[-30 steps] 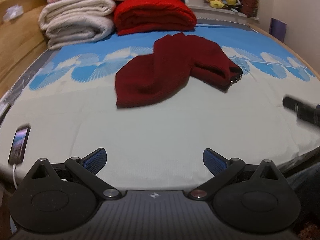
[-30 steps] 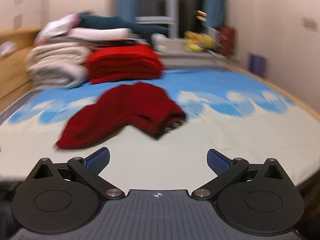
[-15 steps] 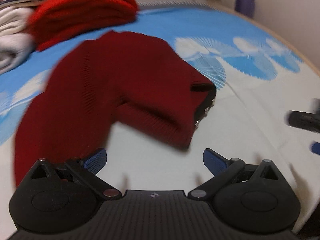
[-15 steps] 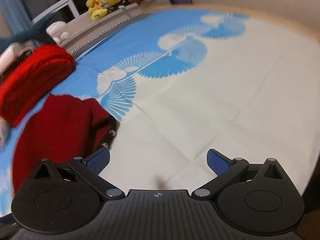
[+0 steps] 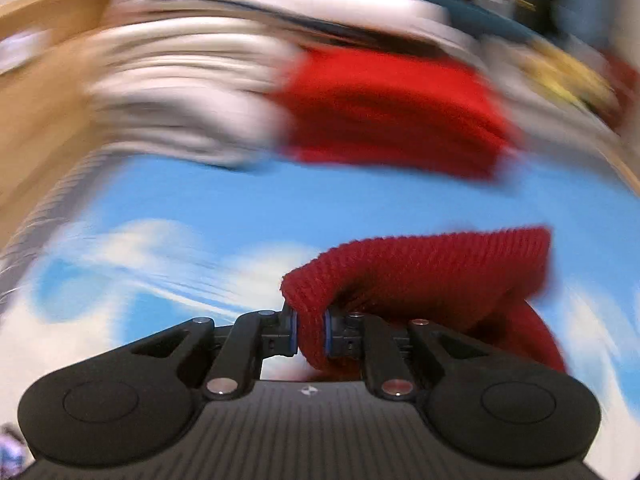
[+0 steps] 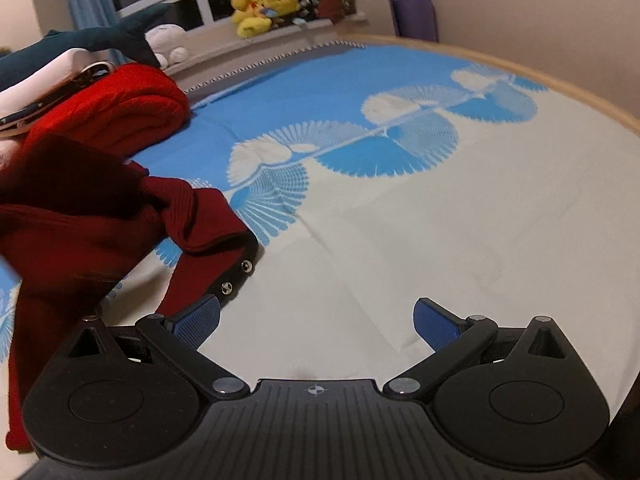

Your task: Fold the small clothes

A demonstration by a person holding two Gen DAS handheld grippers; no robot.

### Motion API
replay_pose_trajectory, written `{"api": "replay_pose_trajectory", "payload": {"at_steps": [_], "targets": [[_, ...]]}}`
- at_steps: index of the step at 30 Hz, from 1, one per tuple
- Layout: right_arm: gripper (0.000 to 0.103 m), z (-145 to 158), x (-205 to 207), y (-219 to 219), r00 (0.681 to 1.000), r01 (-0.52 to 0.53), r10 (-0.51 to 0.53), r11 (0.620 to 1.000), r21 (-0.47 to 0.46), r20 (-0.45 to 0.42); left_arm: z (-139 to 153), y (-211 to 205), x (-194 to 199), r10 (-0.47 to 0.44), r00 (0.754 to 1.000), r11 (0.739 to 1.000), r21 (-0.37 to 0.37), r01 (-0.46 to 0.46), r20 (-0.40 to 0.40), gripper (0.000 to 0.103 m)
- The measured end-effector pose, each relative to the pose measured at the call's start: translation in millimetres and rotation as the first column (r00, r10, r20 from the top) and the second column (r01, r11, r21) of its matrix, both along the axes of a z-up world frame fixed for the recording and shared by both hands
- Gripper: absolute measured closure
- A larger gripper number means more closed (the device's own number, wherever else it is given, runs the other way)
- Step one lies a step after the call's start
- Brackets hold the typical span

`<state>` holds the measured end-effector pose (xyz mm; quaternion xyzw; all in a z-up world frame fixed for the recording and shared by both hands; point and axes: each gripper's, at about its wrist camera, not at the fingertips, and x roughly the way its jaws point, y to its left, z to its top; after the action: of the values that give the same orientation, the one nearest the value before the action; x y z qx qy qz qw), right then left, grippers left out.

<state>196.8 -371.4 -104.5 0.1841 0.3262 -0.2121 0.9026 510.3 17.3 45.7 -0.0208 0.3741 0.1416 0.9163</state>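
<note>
A dark red knitted garment (image 5: 432,280) is pinched between the blue pads of my left gripper (image 5: 311,332), which is shut on a fold of it and holds it above the bed. The same garment (image 6: 88,216) hangs at the left of the right wrist view, with a dark strip of snap buttons (image 6: 236,276) at its lower edge. My right gripper (image 6: 316,324) is open and empty, just right of that strip, over the white part of the bed sheet (image 6: 440,240).
A bright red folded blanket (image 5: 392,120) and a stack of white folded blankets (image 5: 180,92) lie at the head of the bed, blurred. Plush toys (image 6: 264,4) sit on the window ledge. The bed's wooden edge (image 6: 560,84) runs along the right.
My left gripper has closed on the dark red garment and lifted it. My right gripper has stayed open and moved closer to the garment's button strip.
</note>
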Motion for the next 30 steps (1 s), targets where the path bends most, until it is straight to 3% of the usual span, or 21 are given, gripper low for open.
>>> {"api": "replay_pose_trajectory", "payload": {"at_steps": [2, 4, 6, 8, 12, 17, 20, 24, 26, 27, 29, 30], "targets": [[0.001, -1, 2, 1, 1.000, 0.000, 0.000, 1.000, -0.013, -0.001, 4, 58, 14, 0.140, 0.990, 0.988, 0.070, -0.138, -0.023, 0.087], [0.001, -4, 5, 3, 1.000, -0.011, 0.011, 1.000, 0.013, -0.008, -3, 100, 15, 0.226, 0.973, 0.971, 0.086, -0.221, -0.046, 0.077], [0.001, -9, 11, 8, 0.999, -0.044, 0.045, 0.997, 0.070, -0.009, -17, 126, 4, 0.239, 0.970, 0.971, 0.037, -0.238, -0.048, 0.044], [0.001, -12, 20, 19, 0.996, -0.087, 0.088, 0.988, 0.127, -0.005, -32, 133, -11, 0.192, 0.978, 0.981, -0.002, -0.192, -0.079, 0.020], [0.001, -17, 40, 53, 0.976, -0.216, 0.219, 0.958, 0.188, 0.005, -87, 112, -81, -0.006, 0.988, 0.994, -0.109, -0.011, -0.152, 0.018], [0.001, -21, 60, 90, 0.947, -0.317, 0.322, 0.920, 0.229, 0.016, -164, 93, -161, -0.084, 0.981, 0.965, -0.260, 0.036, -0.177, 0.017], [0.001, -32, 87, 96, 0.945, -0.314, 0.325, 0.931, 0.186, -0.030, -194, 82, -163, -0.122, 0.963, 0.954, -0.295, 0.047, -0.239, 0.017], [0.001, -68, 128, 90, 0.949, -0.233, 0.247, 0.968, 0.091, -0.194, -198, 67, -152, -0.214, 0.959, 0.956, -0.241, 0.167, -0.185, 0.017], [0.000, -83, 145, 88, 0.936, -0.243, 0.255, 0.967, 0.079, -0.244, -204, 60, -147, -0.242, 0.948, 0.952, -0.238, 0.191, -0.206, 0.017], [0.004, -85, 149, 94, 0.932, -0.268, 0.265, 0.963, 0.020, -0.249, -208, 59, -143, -0.246, 0.942, 0.951, -0.243, 0.190, -0.227, 0.017], [0.036, -83, 155, 110, 0.900, -0.377, 0.339, 0.921, -0.098, -0.273, -210, 62, -141, -0.232, 0.945, 0.951, -0.258, 0.171, -0.232, 0.018], [0.088, -76, 159, 117, 0.886, -0.423, 0.381, 0.898, -0.121, -0.266, -207, 63, -140, -0.240, 0.946, 0.948, -0.265, 0.179, -0.217, 0.018]]}}
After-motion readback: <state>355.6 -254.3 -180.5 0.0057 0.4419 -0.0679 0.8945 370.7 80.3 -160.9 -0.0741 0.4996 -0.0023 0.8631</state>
